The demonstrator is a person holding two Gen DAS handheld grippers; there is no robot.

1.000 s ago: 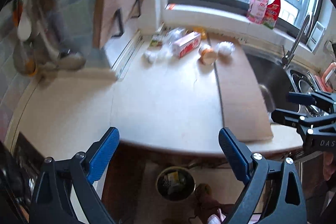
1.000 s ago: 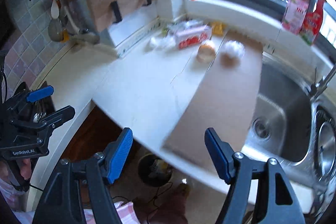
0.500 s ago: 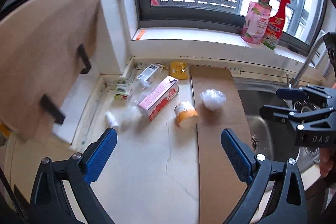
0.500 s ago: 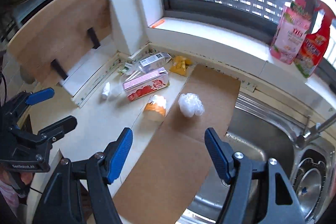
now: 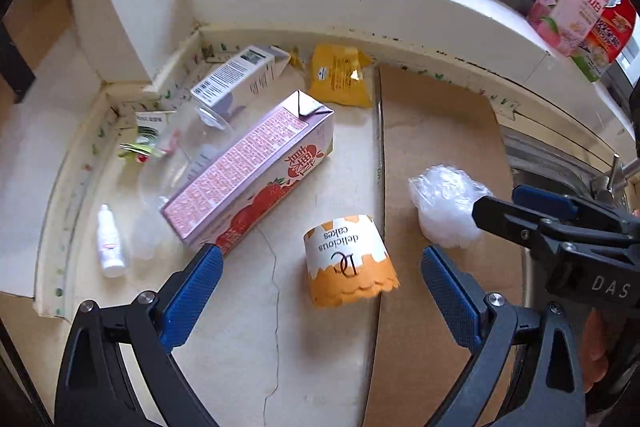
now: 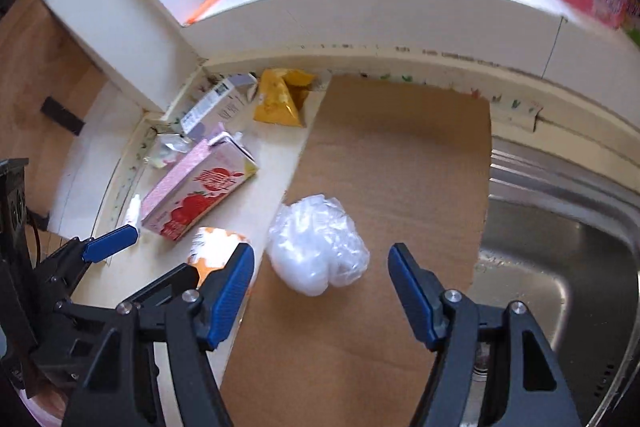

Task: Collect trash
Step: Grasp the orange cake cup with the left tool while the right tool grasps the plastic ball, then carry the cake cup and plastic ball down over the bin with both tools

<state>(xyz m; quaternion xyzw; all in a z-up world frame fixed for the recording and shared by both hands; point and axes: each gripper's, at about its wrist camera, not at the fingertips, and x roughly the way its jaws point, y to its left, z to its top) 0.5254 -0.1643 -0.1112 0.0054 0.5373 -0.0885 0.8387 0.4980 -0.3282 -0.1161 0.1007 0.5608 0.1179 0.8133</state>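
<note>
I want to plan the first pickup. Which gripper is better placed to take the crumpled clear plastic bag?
Probably the right gripper: open, with the plastic bag centred just ahead. The left gripper faces the orange cake cup instead.

Worktop (image 5: 248,327), back left corner: small carton (image 5: 240,77) against the back edge, snack packet (image 5: 338,75) just right of it. Large carton (image 5: 256,175) lying in front of both, angled toward the corner. Small bottle (image 5: 109,241) lying near the left edge. Cake cup (image 5: 350,261) tipped over at the cardboard sheet's (image 5: 436,115) left edge. Crumpled plastic wrap (image 6: 316,247) on the sheet. Sink (image 6: 560,275) right of the sheet.
</note>
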